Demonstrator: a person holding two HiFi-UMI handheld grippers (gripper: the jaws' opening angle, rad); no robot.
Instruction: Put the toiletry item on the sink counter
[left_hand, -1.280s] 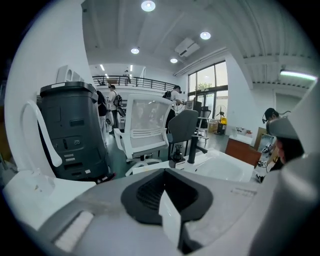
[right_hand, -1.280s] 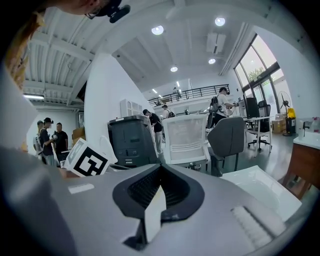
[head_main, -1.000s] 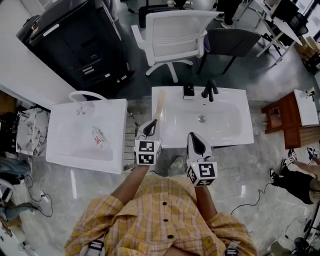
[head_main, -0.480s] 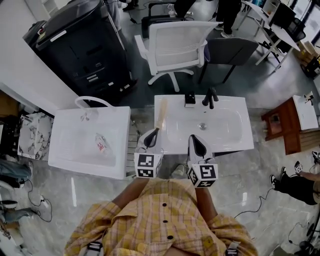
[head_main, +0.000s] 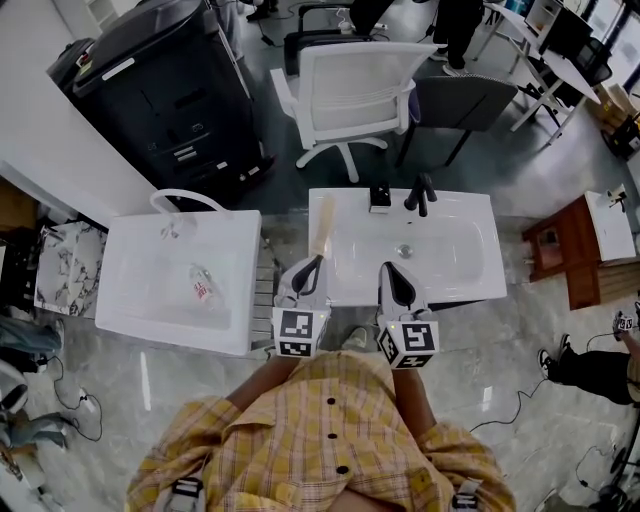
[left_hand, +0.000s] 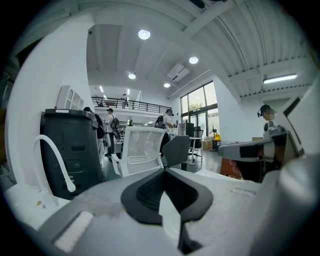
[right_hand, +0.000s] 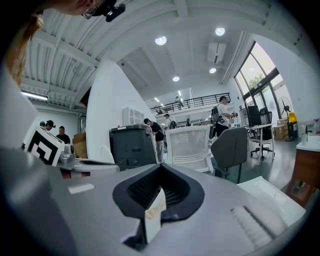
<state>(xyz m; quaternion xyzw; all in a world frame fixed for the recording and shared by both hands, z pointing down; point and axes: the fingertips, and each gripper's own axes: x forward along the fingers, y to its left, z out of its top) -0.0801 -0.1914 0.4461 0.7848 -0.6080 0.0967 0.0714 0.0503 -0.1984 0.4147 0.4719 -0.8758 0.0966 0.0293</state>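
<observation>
A long pale stick-shaped toiletry item (head_main: 321, 228) lies along the left rim of the right-hand white sink counter (head_main: 470, 282). My left gripper (head_main: 307, 268) hovers at the stick's near end with its jaws shut. The left gripper view shows the left gripper (left_hand: 165, 196) with its pads together, and the stick is hidden below it. My right gripper (head_main: 394, 282) is shut over the counter's front edge. In the right gripper view, the right gripper (right_hand: 159, 196) has only a thin pale slip between its pads. A clear bottle with a red label (head_main: 203, 288) lies in the left basin (head_main: 125, 300).
A black faucet (head_main: 420, 187) and a small black dispenser (head_main: 379, 198) stand at the back of the right sink. Behind it are a white office chair (head_main: 355, 80), a grey chair (head_main: 470, 85) and a black cabinet (head_main: 160, 90). A wooden stool (head_main: 560, 240) stands at the right.
My left gripper has risen a little beside the near end of the stick. The stick stays on the rim. The right gripper has kept still.
</observation>
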